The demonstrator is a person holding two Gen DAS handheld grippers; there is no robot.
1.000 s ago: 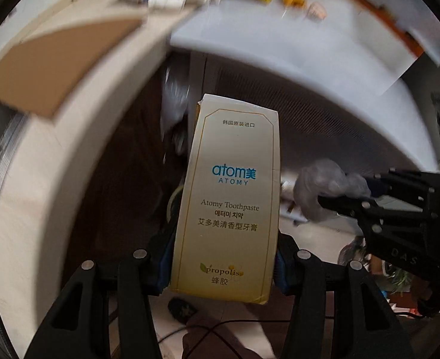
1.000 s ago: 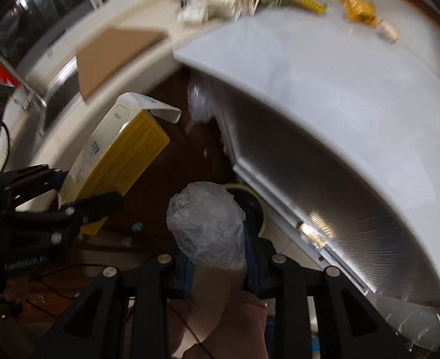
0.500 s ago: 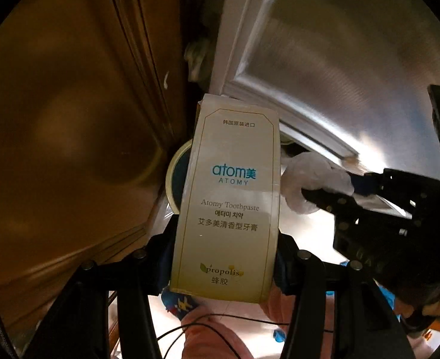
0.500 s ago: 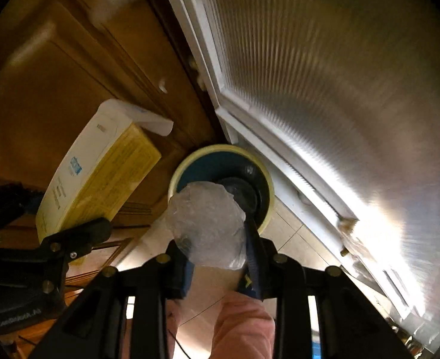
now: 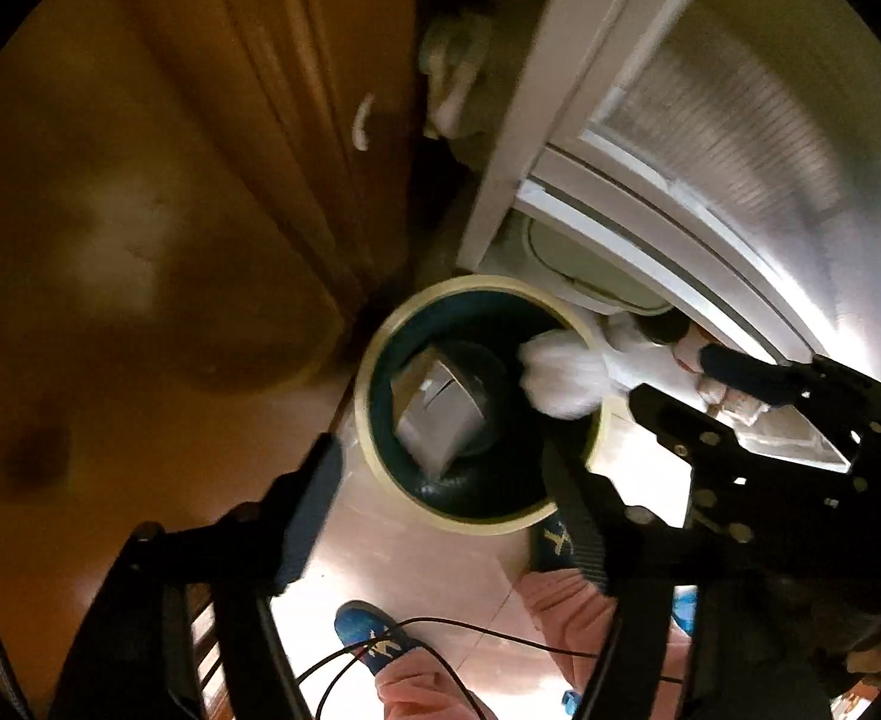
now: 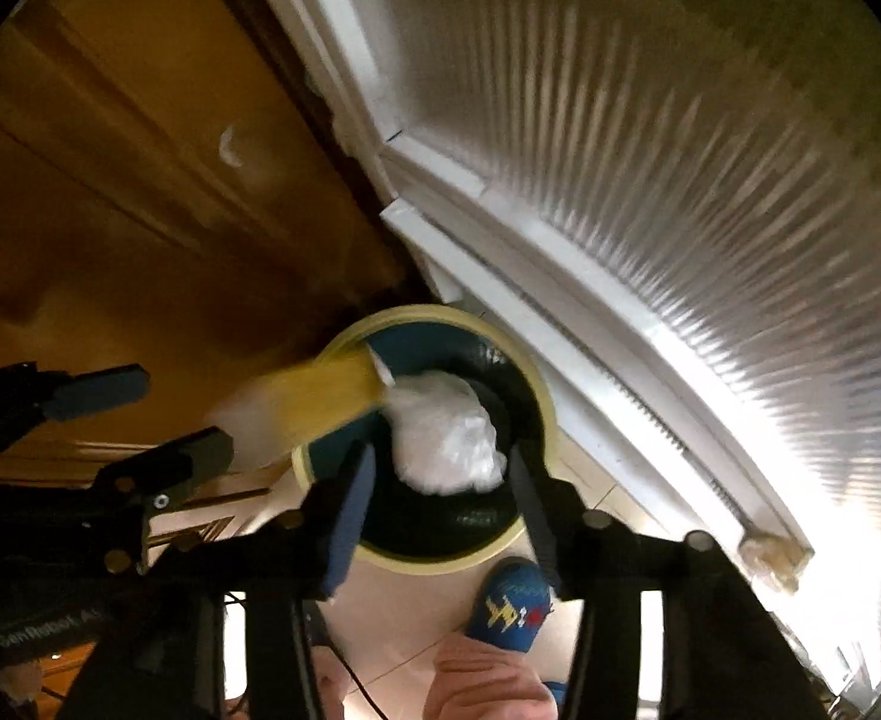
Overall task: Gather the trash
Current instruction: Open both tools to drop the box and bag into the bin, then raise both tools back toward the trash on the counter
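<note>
A round bin (image 5: 380, 468) (image 6: 416, 561) with a cream rim and a dark inside stands on the floor below both grippers. My left gripper (image 5: 440, 510) hangs over it, its jaws opening with nothing between them. The toothpaste box (image 5: 440, 414) (image 6: 308, 402) has left it and drops into the bin, blurred in the right wrist view. My right gripper (image 6: 440, 510) (image 5: 674, 378) is opening too. The crumpled white plastic (image 6: 446, 444) (image 5: 566, 375) is loose just below its pads, over the bin's mouth. My left gripper (image 6: 182, 414) also shows at the left of the right wrist view.
A brown wooden cabinet door (image 5: 170, 210) stands left of the bin. A white-framed ribbed panel (image 6: 680, 180) is on the right, with a small wad (image 6: 770, 558) at its foot. A person's blue slipper (image 6: 512, 606), pink trouser leg (image 5: 566, 618) and a black cable (image 5: 440, 630) are below.
Both grippers came down from counter height to just above the bin. Both jaws opened; the toothpaste box and the plastic wad were let go towards the bin.
</note>
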